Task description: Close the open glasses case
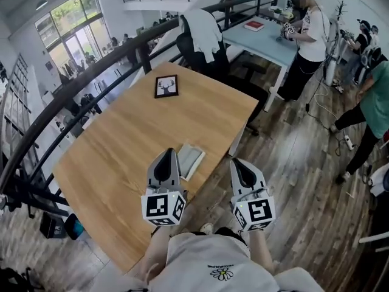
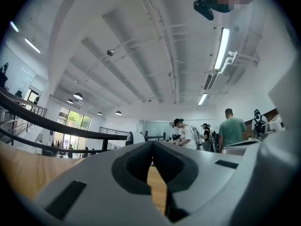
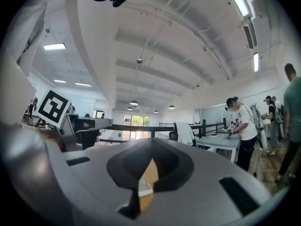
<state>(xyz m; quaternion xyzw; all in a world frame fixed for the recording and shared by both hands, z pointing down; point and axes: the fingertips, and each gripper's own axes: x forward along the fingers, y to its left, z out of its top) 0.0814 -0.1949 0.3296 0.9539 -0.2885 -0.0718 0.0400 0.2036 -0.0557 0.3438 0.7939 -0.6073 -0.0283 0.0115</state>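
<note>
An open grey-green glasses case lies flat near the near right edge of the wooden table. My left gripper hovers over the table just left of the case and hides its left side. Its jaws meet at the tip with nothing between them, as the left gripper view also shows. My right gripper is off the table's right edge, above the floor, to the right of the case. It is shut and empty too. Neither gripper touches the case.
A small black picture frame lies at the far end of the table. A dark railing runs along the left. Beyond the table, a chair with a white garment, a pale blue table and several people at the right.
</note>
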